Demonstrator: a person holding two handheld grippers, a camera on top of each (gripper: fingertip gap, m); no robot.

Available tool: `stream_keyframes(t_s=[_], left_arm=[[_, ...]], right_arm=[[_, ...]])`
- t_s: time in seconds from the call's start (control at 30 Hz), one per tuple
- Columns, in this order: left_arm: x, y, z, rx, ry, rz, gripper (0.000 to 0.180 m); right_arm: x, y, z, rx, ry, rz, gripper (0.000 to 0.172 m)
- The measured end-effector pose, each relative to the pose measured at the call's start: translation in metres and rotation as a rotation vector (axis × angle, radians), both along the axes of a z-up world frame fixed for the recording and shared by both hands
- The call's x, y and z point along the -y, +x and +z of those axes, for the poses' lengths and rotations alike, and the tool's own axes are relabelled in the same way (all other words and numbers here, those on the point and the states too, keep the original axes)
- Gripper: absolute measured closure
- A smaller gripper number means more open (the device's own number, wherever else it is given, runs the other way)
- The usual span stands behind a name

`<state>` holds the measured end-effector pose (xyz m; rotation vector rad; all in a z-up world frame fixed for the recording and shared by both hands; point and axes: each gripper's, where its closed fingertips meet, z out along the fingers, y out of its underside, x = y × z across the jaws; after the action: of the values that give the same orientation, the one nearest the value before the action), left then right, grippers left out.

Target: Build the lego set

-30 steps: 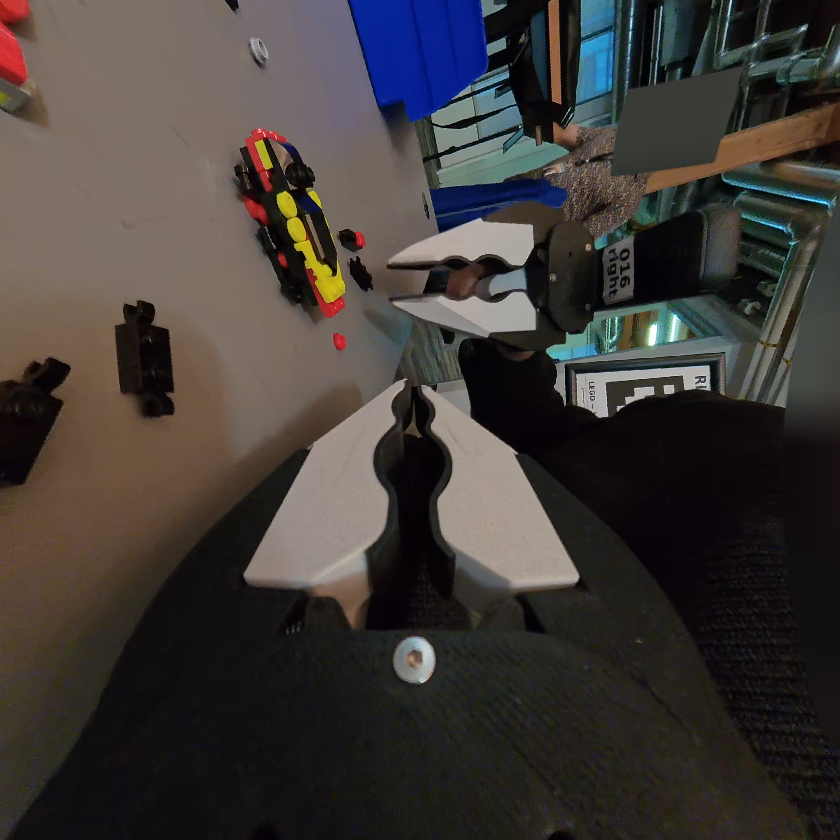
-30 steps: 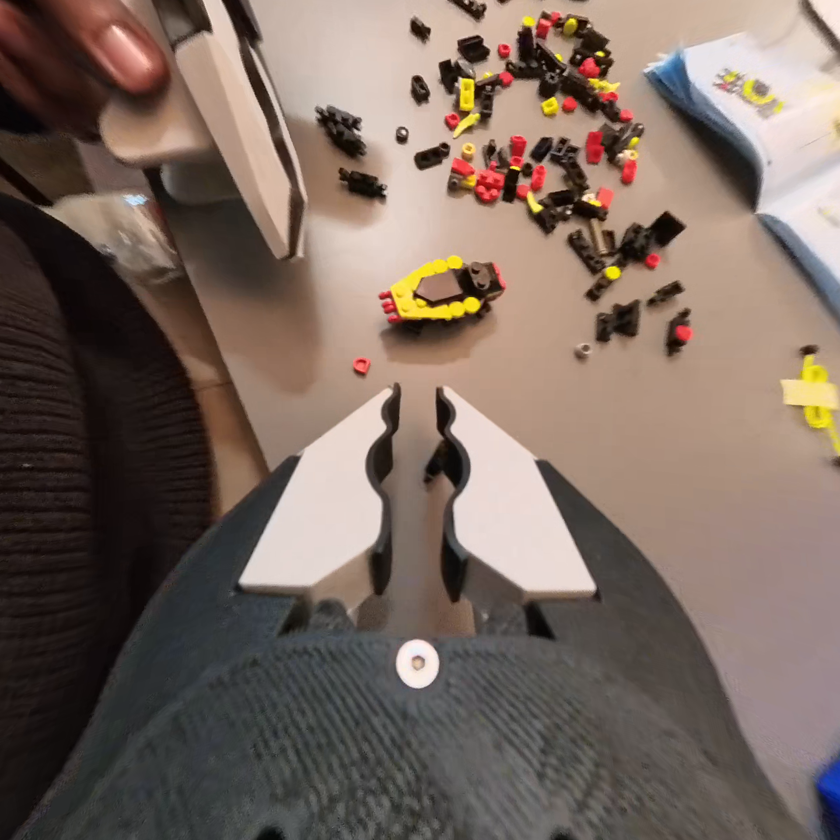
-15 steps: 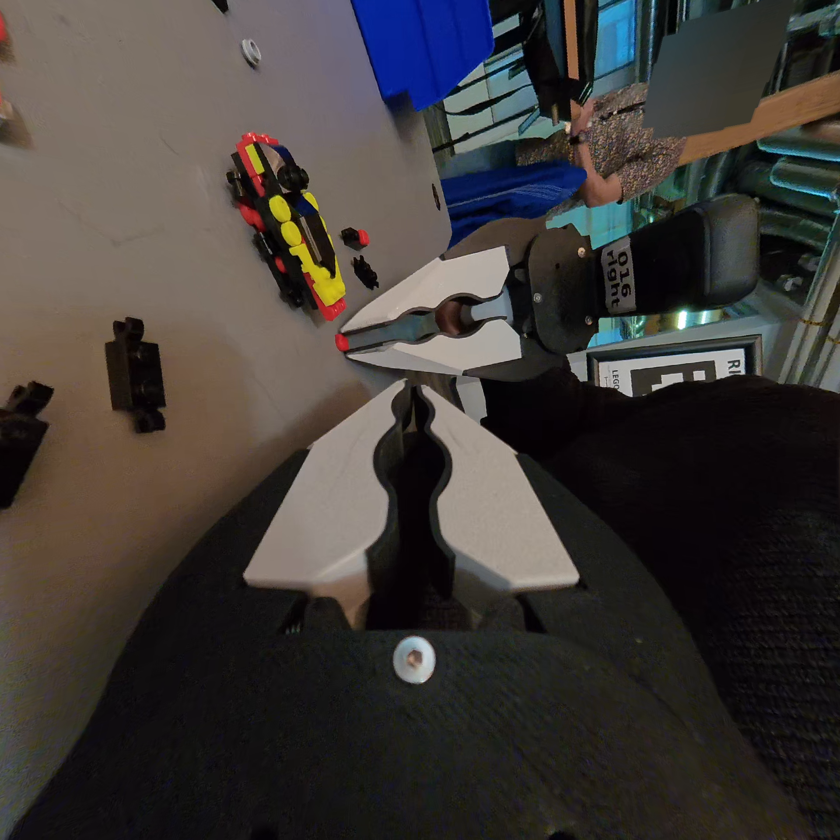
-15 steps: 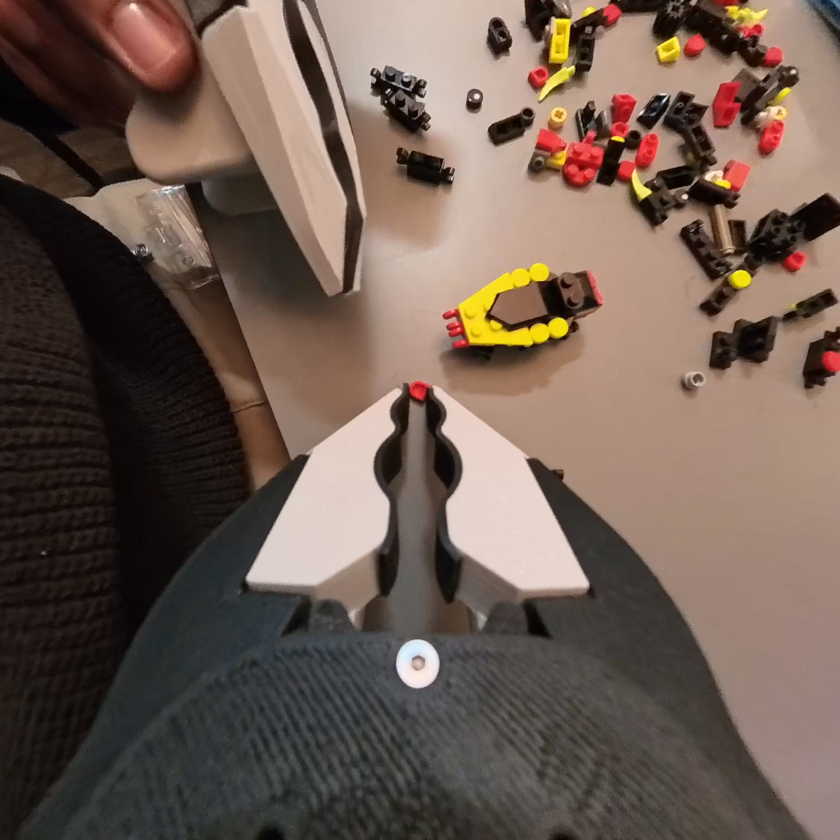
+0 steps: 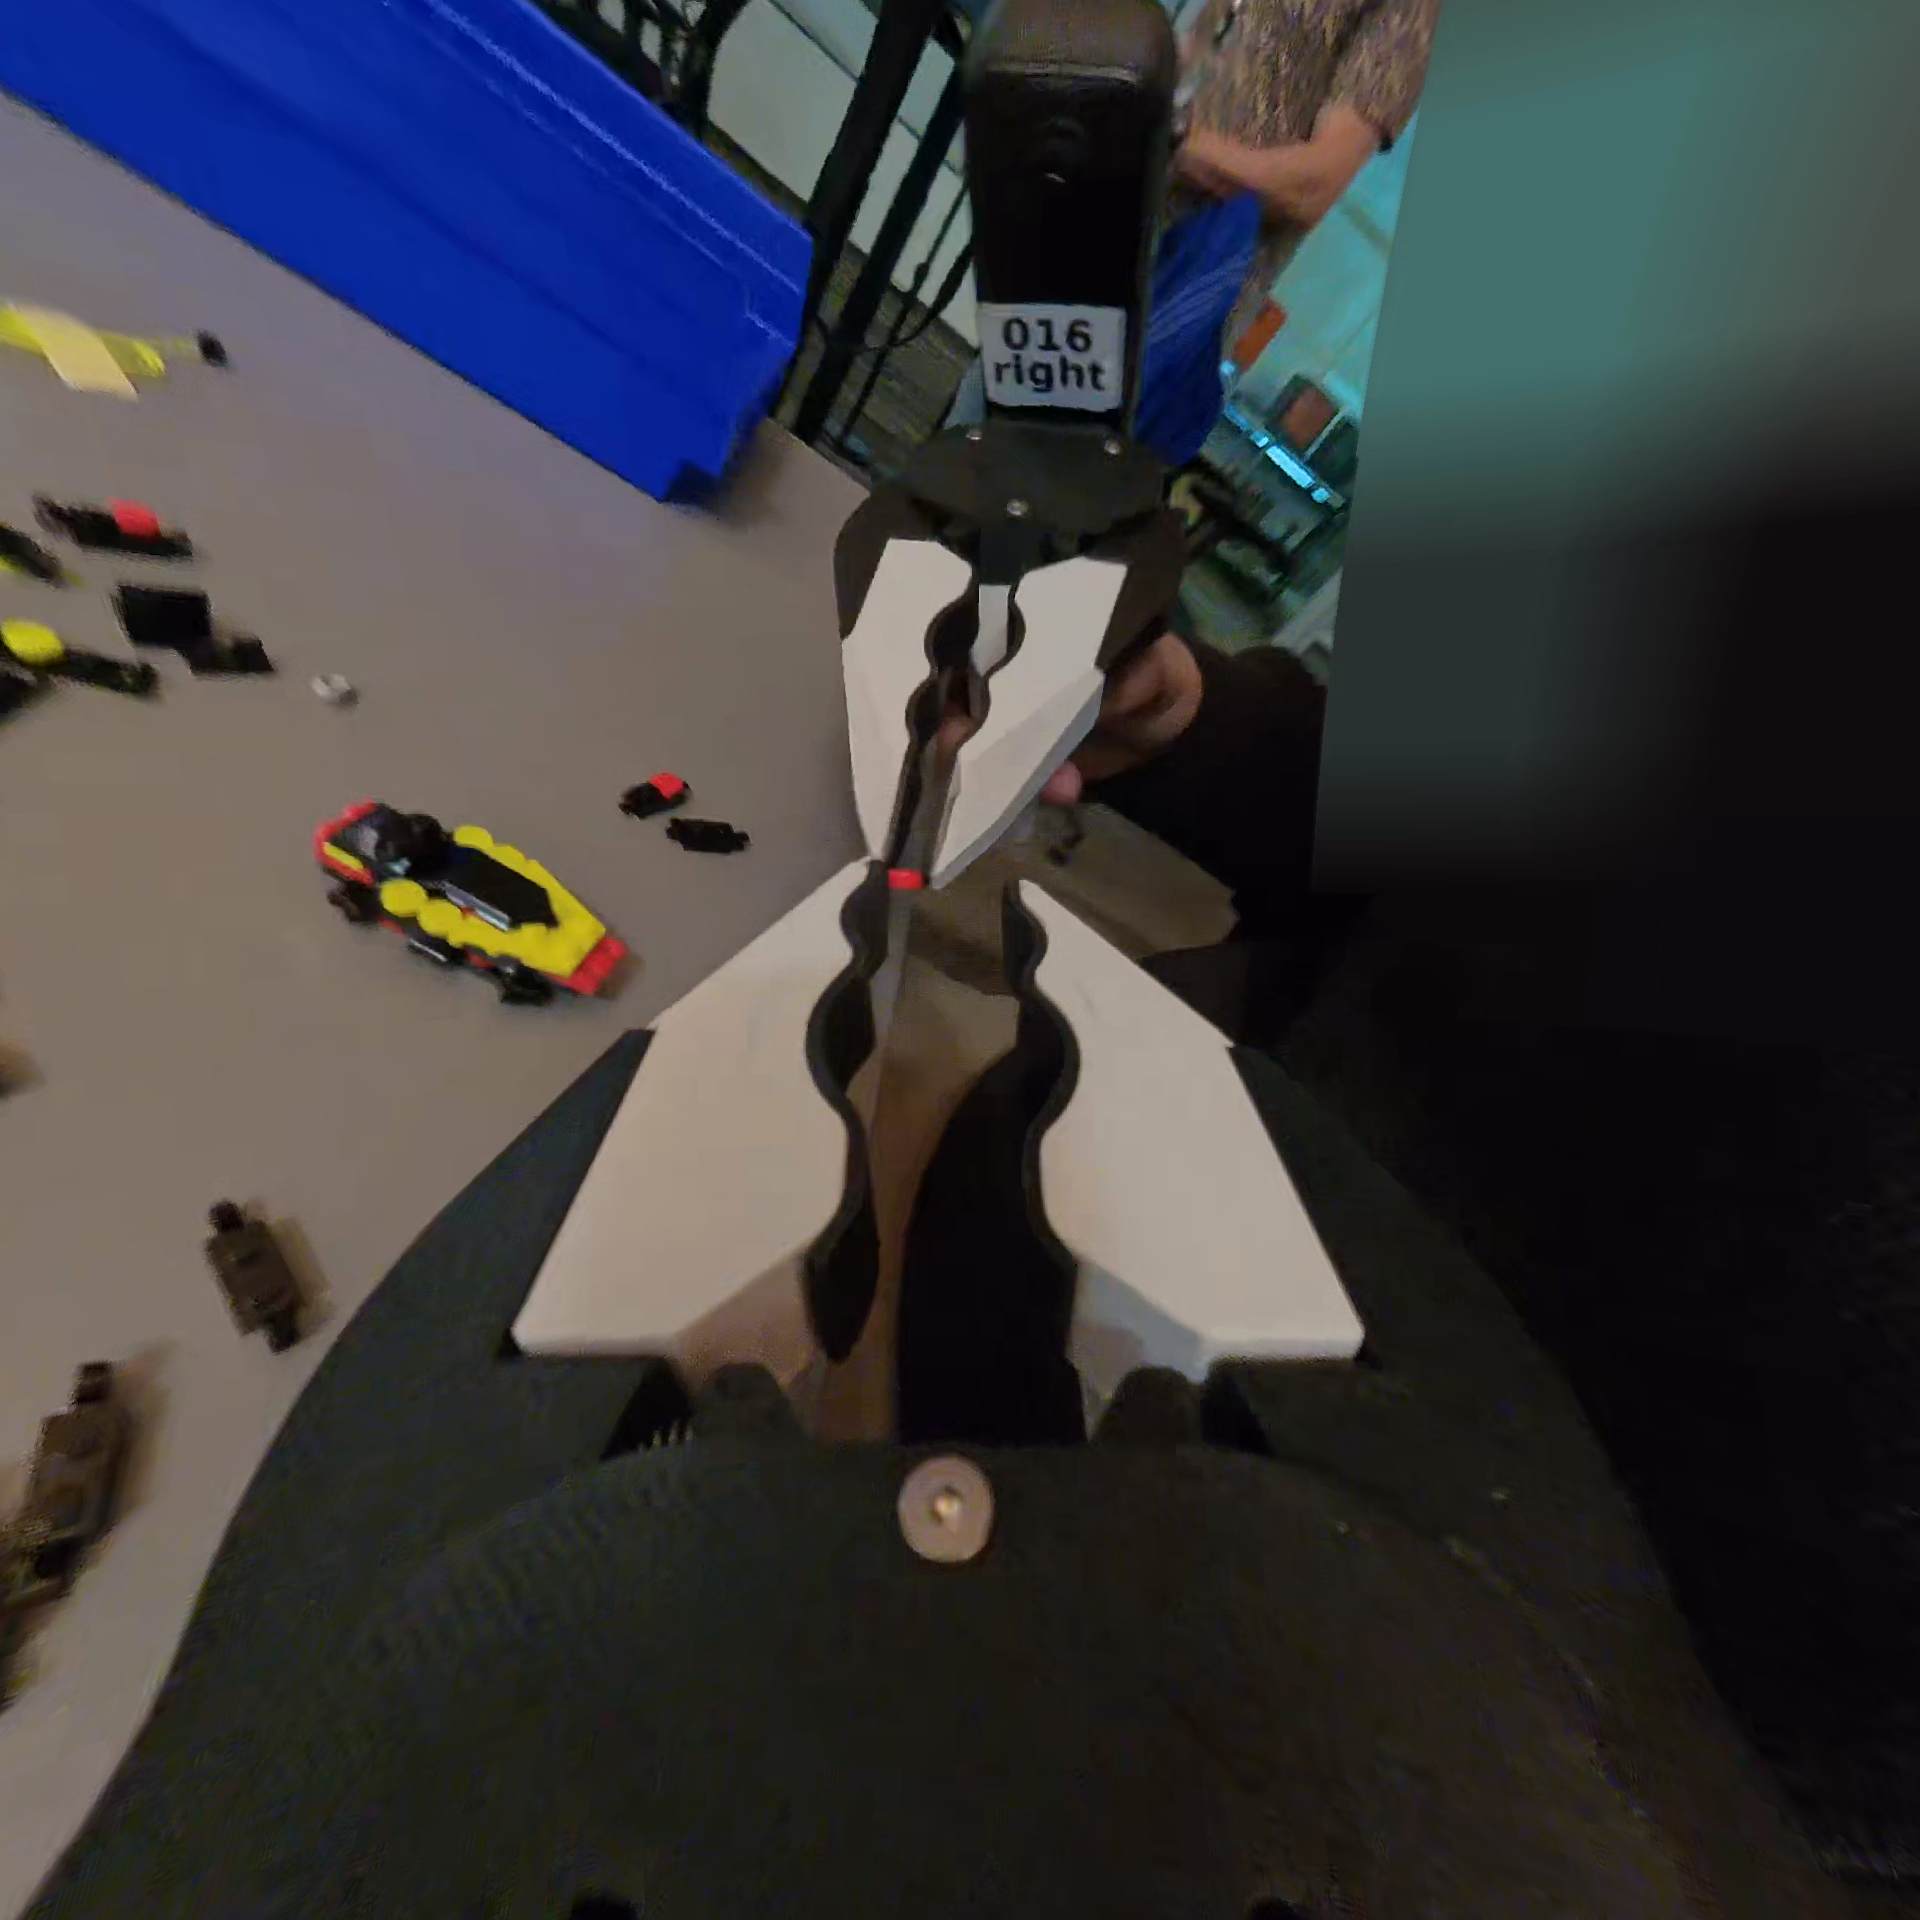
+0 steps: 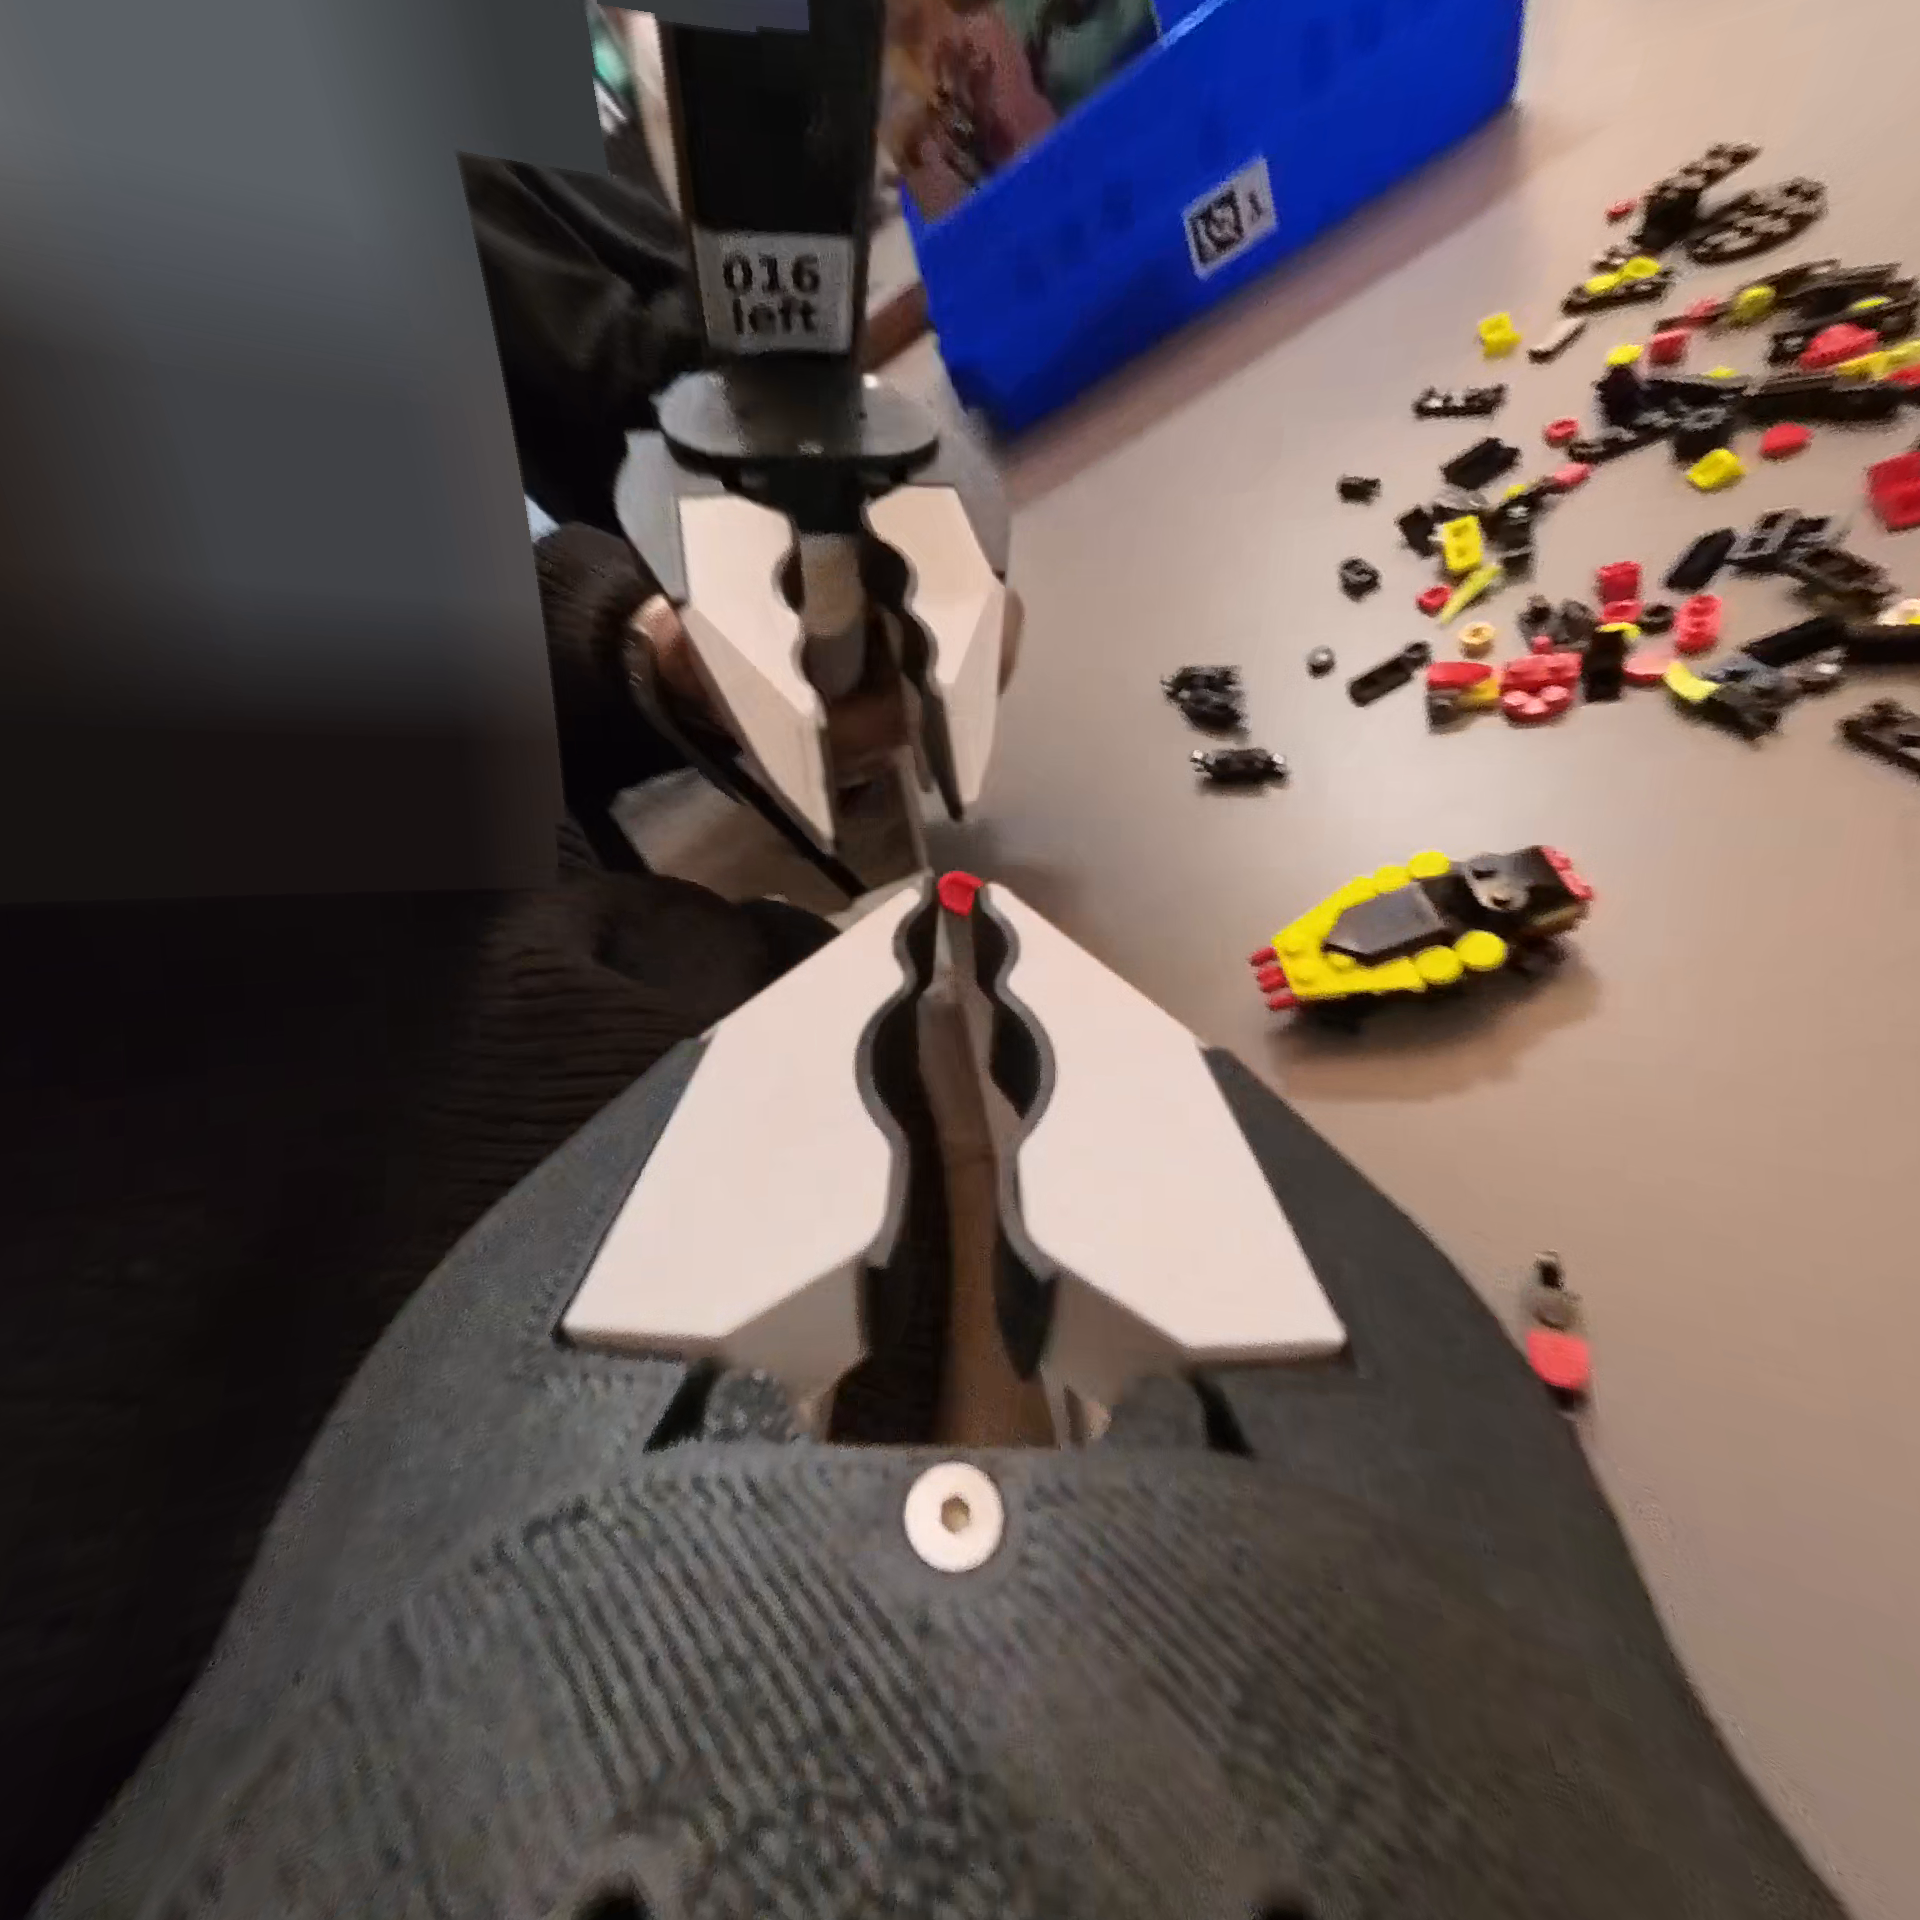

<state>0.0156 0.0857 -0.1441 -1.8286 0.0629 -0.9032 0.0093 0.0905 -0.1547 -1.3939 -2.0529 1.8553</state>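
My right gripper [image 6: 951,899] is pinching a tiny red piece [image 6: 957,894] right at the tips. Both tips press on it, one from each side. In the left wrist view the same red piece [image 5: 905,879] sits at the very end of that gripper, which points down toward my other one.

My left gripper [image 5: 940,894] is spread apart, with a wide gap between its two fingers. The red piece is just at the tip of its left finger, close to the gap. I cannot tell if it touches that finger. The two grippers face each other, nose to nose, at the edge of the grey surface [image 6: 1351,1195].

To the right of my right gripper, a little way off on the surface, lies a small yellow, black and red toy car [image 6: 1423,935]. Farther off on that side is a heap of loose red, yellow and black bricks [image 6: 1662,582]. Two small black pieces [image 6: 1221,722] lie between the heap and the grippers. A blue bin [image 6: 1195,208] stands at the far end of the surface. A small red and black piece [image 6: 1556,1340] lies close by my right gripper's right side.
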Motion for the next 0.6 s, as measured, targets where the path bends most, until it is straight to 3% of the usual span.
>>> stream_keyframes(t_s=[0.03, 0.2, 0.6], left_arm=[[0.000, 0.001, 0.000, -0.054, 0.018, 0.007, 0.162], [0.000, 0.007, -0.005, -0.225, 0.056, 0.006, 0.165], [0.005, 0.018, -0.016, -0.328, 0.059, -0.066, 0.167]], right_arm=[[0.002, 0.001, 0.002, 0.004, -0.025, 0.009, 0.167], [0.007, 0.004, 0.000, 0.023, -0.023, 0.035, 0.167], [0.014, 0.010, -0.006, 0.098, -0.082, 0.084, 0.167]])
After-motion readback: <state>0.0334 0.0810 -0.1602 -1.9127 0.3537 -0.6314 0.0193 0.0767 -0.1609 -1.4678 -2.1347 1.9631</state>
